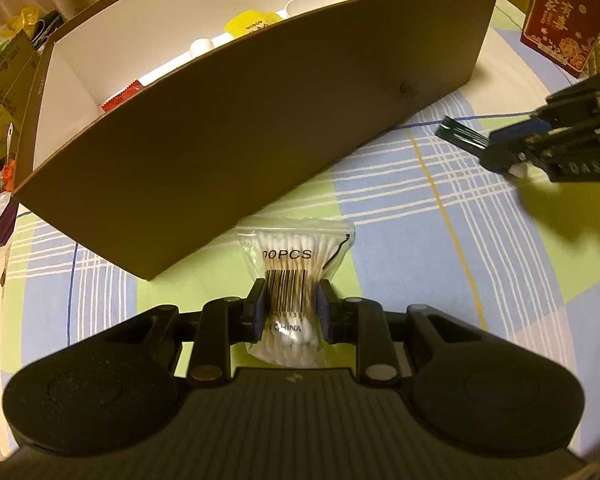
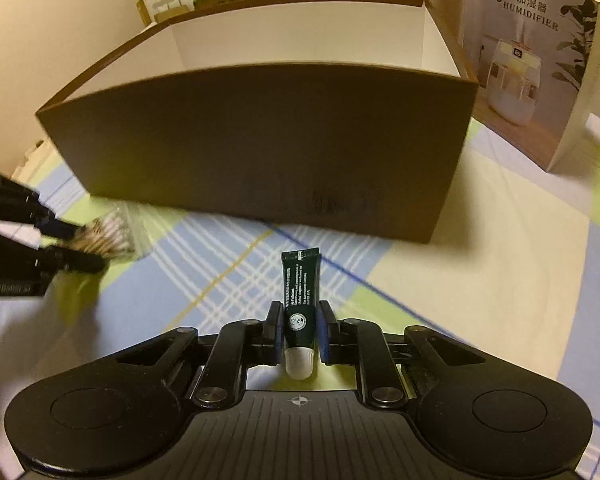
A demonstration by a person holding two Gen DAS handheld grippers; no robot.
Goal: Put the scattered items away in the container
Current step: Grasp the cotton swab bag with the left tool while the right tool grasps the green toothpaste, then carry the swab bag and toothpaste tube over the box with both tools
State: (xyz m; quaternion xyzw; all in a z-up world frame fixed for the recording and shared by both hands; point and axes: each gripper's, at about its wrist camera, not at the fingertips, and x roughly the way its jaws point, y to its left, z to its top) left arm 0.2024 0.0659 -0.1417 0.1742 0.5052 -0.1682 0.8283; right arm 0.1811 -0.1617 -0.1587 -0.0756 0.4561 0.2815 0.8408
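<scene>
A brown cardboard box (image 1: 260, 120) with white inner walls stands on a checked cloth. Inside it lie a yellow item (image 1: 252, 24), a white cup (image 1: 308, 4) and a red packet (image 1: 120, 96). My left gripper (image 1: 290, 300) is shut on a clear bag of cotton swabs (image 1: 288, 252), just in front of the box's near wall. My right gripper (image 2: 300, 312) is shut on a dark green tube (image 2: 300, 276) with a white cap, pointing towards the box (image 2: 260, 140). The left gripper (image 2: 88, 248) and its bag (image 2: 116, 232) show blurred at the right wrist view's left edge. The tube (image 1: 460, 134) juts from the right gripper (image 1: 496, 152) at the left wrist view's right.
A red gift box (image 1: 564, 20) stands beyond the box's right end. A white humidifier carton (image 2: 532, 48) stands to the right of the box. Bags and cartons (image 1: 4, 60) crowd the far left. The checked cloth (image 1: 420, 200) spreads between both grippers.
</scene>
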